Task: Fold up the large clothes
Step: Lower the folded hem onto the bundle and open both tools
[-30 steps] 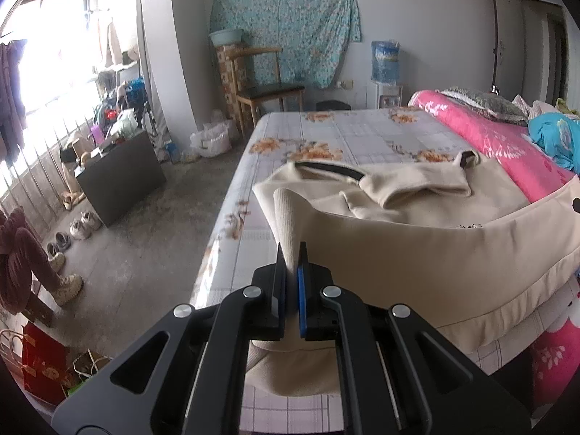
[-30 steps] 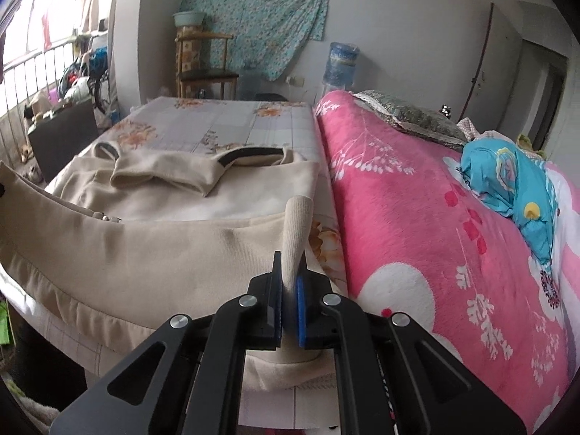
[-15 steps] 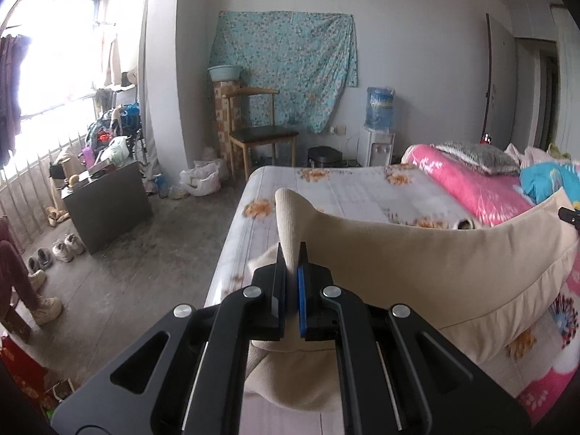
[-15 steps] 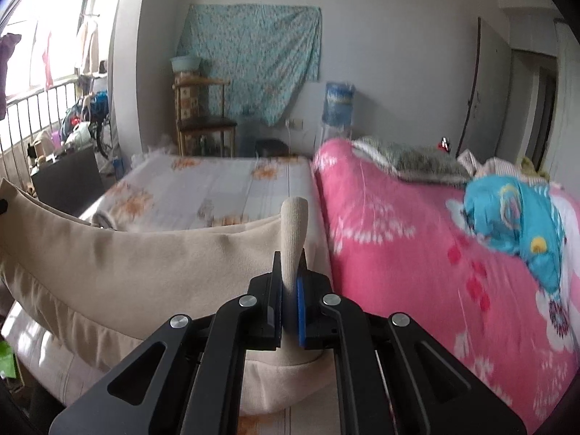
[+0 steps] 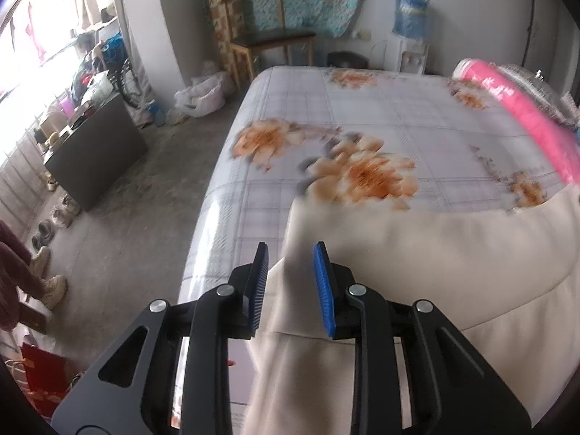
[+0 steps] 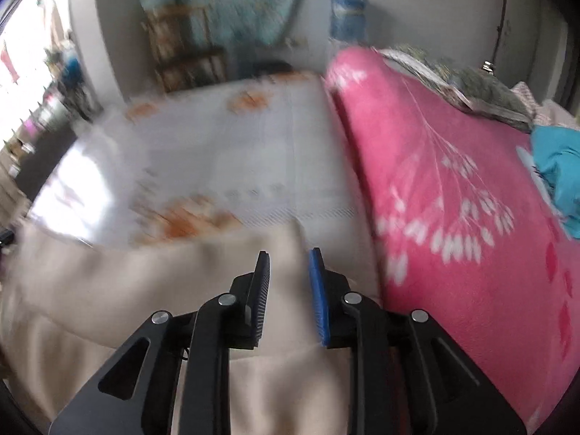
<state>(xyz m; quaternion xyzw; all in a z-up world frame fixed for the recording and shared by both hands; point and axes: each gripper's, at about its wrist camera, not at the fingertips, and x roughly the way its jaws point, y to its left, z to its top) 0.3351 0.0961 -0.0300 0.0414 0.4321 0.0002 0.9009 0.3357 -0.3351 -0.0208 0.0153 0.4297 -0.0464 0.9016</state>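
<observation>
A large beige garment (image 5: 435, 272) lies folded over on the flowered bed sheet (image 5: 362, 116). Its left corner sits between the fingers of my left gripper (image 5: 290, 253), whose jaws are opening; the pads stand apart from the cloth. In the right wrist view the same beige garment (image 6: 145, 282) spreads to the left, and its right corner lies between the fingers of my right gripper (image 6: 288, 259), whose jaws are also opening and no longer pinch it. This view is blurred by motion.
A pink flowered blanket (image 6: 453, 199) covers the bed's right side, with a turquoise cloth (image 6: 558, 166) and a pillow (image 6: 482, 90) on it. A wooden chair (image 5: 268, 40), a water dispenser (image 5: 409, 32), a dark box (image 5: 94, 152), shoes and a person's legs (image 5: 21, 272) stand on the floor at left.
Both grippers carried the garment's edge forward and down over the rest of it, then parted their jaws and let the corners go. The collar is now covered.
</observation>
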